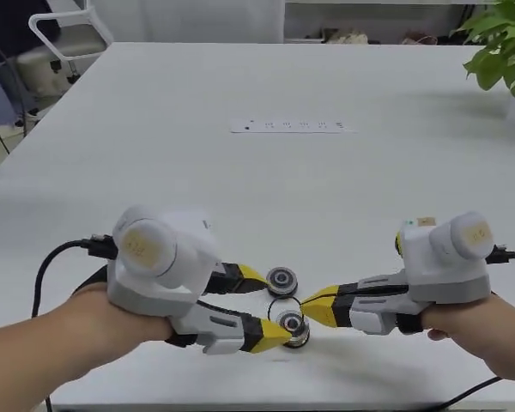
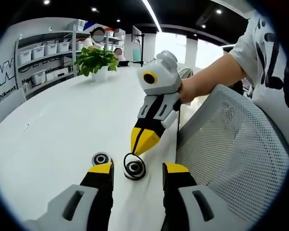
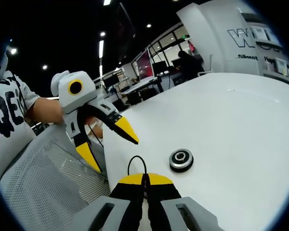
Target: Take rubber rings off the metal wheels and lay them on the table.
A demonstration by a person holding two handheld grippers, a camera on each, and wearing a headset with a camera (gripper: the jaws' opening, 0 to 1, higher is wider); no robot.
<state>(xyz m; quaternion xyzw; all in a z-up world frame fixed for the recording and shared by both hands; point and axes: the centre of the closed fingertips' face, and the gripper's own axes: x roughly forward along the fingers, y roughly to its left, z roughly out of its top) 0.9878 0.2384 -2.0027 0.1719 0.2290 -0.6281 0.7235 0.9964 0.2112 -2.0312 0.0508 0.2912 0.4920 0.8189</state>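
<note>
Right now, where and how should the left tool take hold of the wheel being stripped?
Across its round rim, from the person's left: the wheel lies flat ahead of the open left tool, and the right tool pinches its ring opposite.

Spread left claw [image 2: 138, 169] flanks a wheel [image 2: 134, 170]; right claw [image 2: 140, 148] pinches its ring [image 2: 125, 159].

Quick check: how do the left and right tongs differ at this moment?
Left tongs stand open; right tongs are shut on a thin black rubber ring. Left tongs grip nothing, a metal wheel lying between their tips; right tongs hold the ring beside that wheel. Both have yellow tips and point toward each other.
</note>
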